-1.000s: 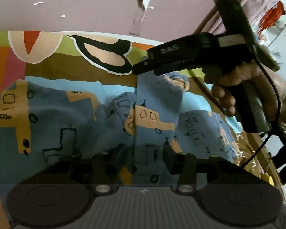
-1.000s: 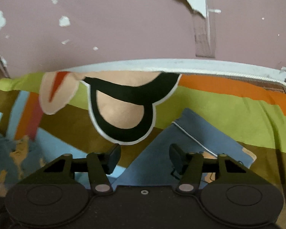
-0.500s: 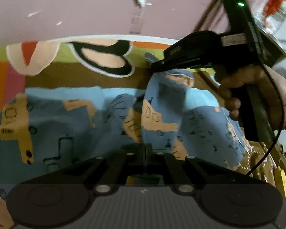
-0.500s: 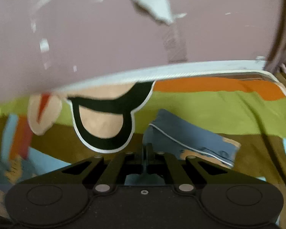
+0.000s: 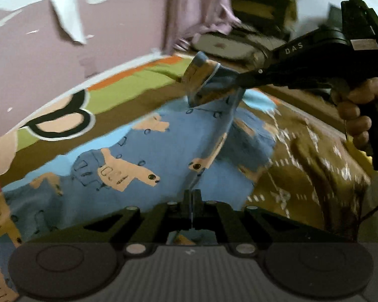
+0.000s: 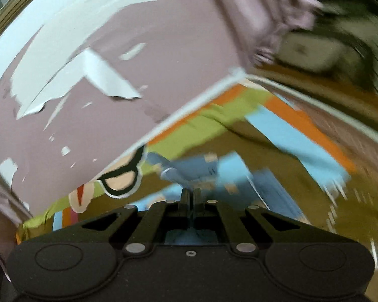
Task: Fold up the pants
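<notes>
The blue pants [image 5: 143,151] with orange vehicle prints lie on a colourful bedsheet [image 5: 128,85]. My left gripper [image 5: 192,198] is shut on a fold of the pants at its near edge. My right gripper [image 6: 189,198] is shut on the pants' hem [image 6: 186,173]; in the left wrist view it [image 5: 235,80] holds that end [image 5: 201,75] lifted above the bed. The cloth stretches taut between the two grippers. The right wrist view is motion-blurred.
A mauve wall with peeling paint [image 5: 37,50] runs behind the bed. The bed's white edge piping [image 6: 196,95] meets it. A curtain [image 5: 196,12] and blurred furniture [image 5: 259,7] stand at the back right. Brown patterned sheet [image 5: 302,166] lies to the right.
Both grippers closed on the pants, then lifted and swung with the cloth; the right one raised the hem off the bed. Both views tilted and blurred.
</notes>
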`<action>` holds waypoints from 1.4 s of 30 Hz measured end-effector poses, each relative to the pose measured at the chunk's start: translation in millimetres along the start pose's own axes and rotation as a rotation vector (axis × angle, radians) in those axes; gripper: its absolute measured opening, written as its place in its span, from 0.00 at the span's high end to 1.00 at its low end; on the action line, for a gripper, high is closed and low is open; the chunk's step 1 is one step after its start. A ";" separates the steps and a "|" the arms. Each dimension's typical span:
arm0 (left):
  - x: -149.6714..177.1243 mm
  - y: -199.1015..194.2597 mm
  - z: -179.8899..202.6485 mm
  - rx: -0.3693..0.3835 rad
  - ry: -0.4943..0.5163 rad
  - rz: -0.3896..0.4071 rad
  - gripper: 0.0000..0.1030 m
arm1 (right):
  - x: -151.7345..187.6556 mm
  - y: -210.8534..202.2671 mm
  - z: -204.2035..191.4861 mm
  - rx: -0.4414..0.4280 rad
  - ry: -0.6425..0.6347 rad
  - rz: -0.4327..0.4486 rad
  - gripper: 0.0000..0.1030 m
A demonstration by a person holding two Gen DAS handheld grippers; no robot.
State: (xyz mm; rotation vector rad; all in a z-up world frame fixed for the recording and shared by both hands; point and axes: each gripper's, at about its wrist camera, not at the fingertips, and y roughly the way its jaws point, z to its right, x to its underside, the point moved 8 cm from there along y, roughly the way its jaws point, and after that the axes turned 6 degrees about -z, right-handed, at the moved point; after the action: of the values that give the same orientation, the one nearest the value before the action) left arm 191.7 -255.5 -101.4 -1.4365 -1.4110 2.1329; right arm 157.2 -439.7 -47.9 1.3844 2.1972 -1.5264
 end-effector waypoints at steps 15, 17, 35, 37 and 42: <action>20.9 22.9 25.6 -0.048 0.131 -0.072 1.00 | 57.6 -0.7 66.5 0.056 0.161 0.041 0.97; 20.9 23.2 25.0 -0.049 0.123 -0.073 1.00 | 58.3 1.4 71.8 0.068 0.177 0.036 0.85; 22.3 25.1 21.7 -0.053 0.079 -0.071 1.00 | 41.0 25.5 80.1 0.219 0.035 0.074 0.76; 22.2 25.0 22.0 -0.053 0.079 -0.070 1.00 | 40.2 27.1 80.5 0.222 0.032 0.077 0.81; 21.6 23.4 22.5 -0.055 0.078 -0.063 1.00 | 36.6 18.4 73.0 0.241 -0.022 0.132 0.92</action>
State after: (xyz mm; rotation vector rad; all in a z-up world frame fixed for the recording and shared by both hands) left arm 170.1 -267.6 -131.4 -1.4581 -1.4769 1.9928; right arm 122.8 -474.5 -115.8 1.5360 1.9174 -1.7934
